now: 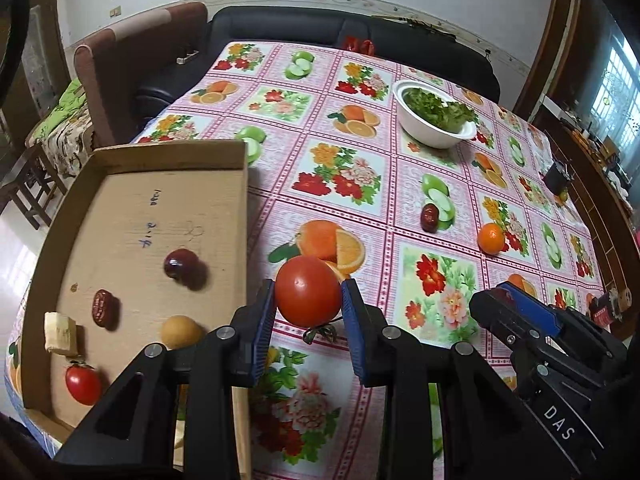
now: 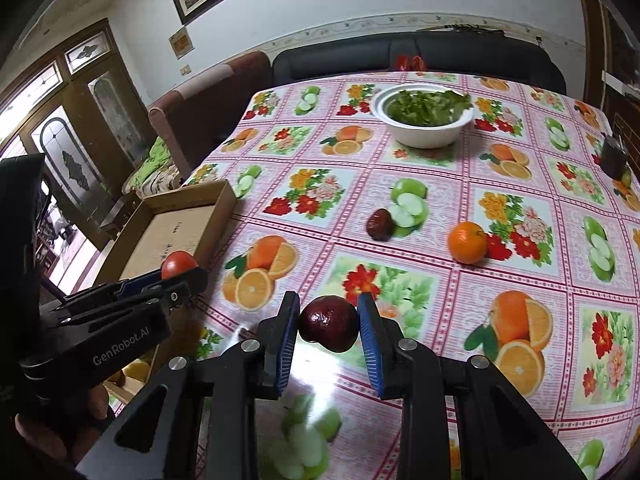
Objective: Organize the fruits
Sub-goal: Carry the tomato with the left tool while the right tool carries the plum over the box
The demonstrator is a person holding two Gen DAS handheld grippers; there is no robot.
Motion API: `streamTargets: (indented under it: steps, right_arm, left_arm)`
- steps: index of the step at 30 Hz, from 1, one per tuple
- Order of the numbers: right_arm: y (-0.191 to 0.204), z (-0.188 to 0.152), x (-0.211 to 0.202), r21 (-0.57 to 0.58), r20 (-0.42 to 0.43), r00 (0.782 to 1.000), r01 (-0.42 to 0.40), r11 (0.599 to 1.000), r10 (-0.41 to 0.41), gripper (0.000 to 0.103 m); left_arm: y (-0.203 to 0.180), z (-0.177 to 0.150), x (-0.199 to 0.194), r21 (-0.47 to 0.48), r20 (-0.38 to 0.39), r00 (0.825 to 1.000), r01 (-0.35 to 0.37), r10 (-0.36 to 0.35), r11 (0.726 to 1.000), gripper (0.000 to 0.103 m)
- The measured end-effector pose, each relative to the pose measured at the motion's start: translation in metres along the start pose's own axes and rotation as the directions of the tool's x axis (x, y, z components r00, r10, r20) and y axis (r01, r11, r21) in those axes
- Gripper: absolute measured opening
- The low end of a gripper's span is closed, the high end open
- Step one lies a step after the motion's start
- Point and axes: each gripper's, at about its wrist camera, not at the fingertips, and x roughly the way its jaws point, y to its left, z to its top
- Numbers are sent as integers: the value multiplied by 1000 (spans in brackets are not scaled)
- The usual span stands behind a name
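Left tongs (image 1: 308, 300) clamp a glossy round tomato (image 1: 307, 292); right tongs (image 2: 329, 322) a smooth dark plum (image 2: 329, 323)

Table: we see a table (image 1: 360, 184) under a pink checked oilcloth printed with oranges, green apples and flowers.
Tray: a shallow cardboard tray (image 1: 144, 152) sits at the left edge.
Bowl: a white bowl (image 1: 432, 136) of leafy greens stands toward the far side.
Loose fruit: a dark red jujube (image 1: 430, 218) and a small orange (image 1: 491, 239) lie apart on the cloth, near the middle.
Far right edge: we make out a small dark container (image 2: 614, 158), too small to identify.
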Motion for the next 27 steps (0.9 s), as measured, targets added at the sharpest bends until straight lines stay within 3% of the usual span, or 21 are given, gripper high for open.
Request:
streamTargets:
  steps: [27]
  right_arm:
    - [83,20,17,-137,-5,996,-91,986,91,30]
  left_arm:
    - [69,1,-10,-85,20,996,-85,87,993,31]
